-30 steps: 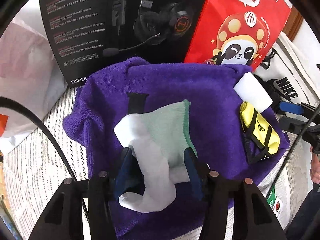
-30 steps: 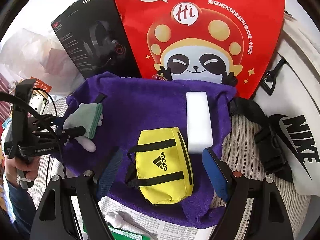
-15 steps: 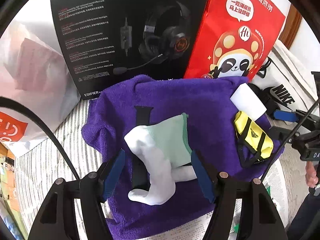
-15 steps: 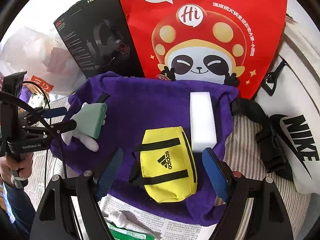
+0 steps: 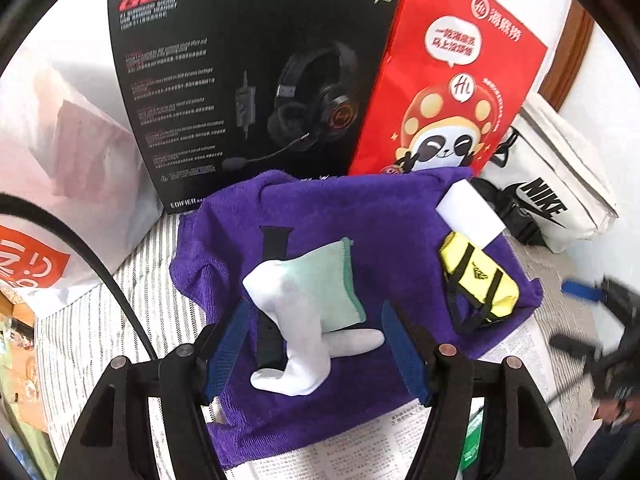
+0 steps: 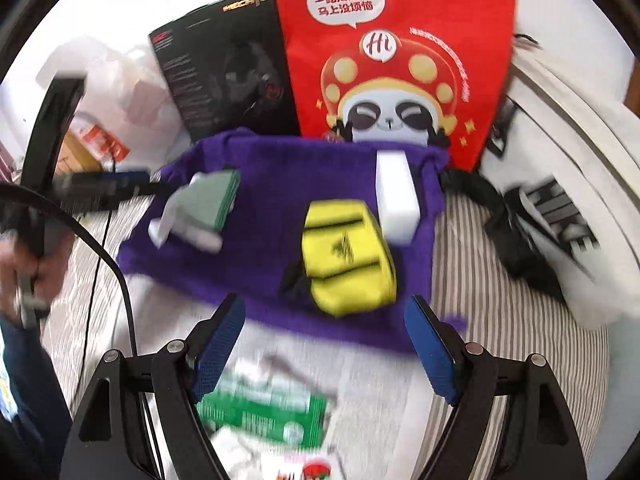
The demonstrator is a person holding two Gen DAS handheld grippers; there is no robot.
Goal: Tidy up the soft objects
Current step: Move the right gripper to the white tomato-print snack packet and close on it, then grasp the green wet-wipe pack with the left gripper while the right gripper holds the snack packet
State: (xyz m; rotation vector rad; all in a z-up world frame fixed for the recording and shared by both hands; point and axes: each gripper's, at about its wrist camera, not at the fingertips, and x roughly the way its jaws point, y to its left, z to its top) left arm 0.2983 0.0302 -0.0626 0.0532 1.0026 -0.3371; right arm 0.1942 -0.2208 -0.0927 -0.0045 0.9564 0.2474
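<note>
Purple towel (image 5: 360,216) lies spread on a striped sheet (image 5: 120,320), over newspaper (image 5: 360,452) at its near edge. Glove (image 5: 308,300), white with a pale green cuff, lies on the towel's left part, across a black strap (image 5: 274,240). Left gripper (image 5: 314,344): blue-padded fingers (image 5: 228,344) spread wide, one each side of the glove's white fingers, apparently not touching it. Yellow pouch (image 5: 480,280) at 3 o'clock of the glove, on the towel's right part; white sponge block (image 5: 468,212) touching its far end. Right gripper (image 6: 320,348): fingers spread, empty, held near the towel's near edge with the pouch (image 6: 344,256) at 12 o'clock; this view is motion-blurred. Behind the towel, upright: black headset box (image 5: 240,80) at 11 o'clock, red panda bag (image 5: 452,80) at 1 o'clock. White tote bag (image 5: 560,184) at far right.
</note>
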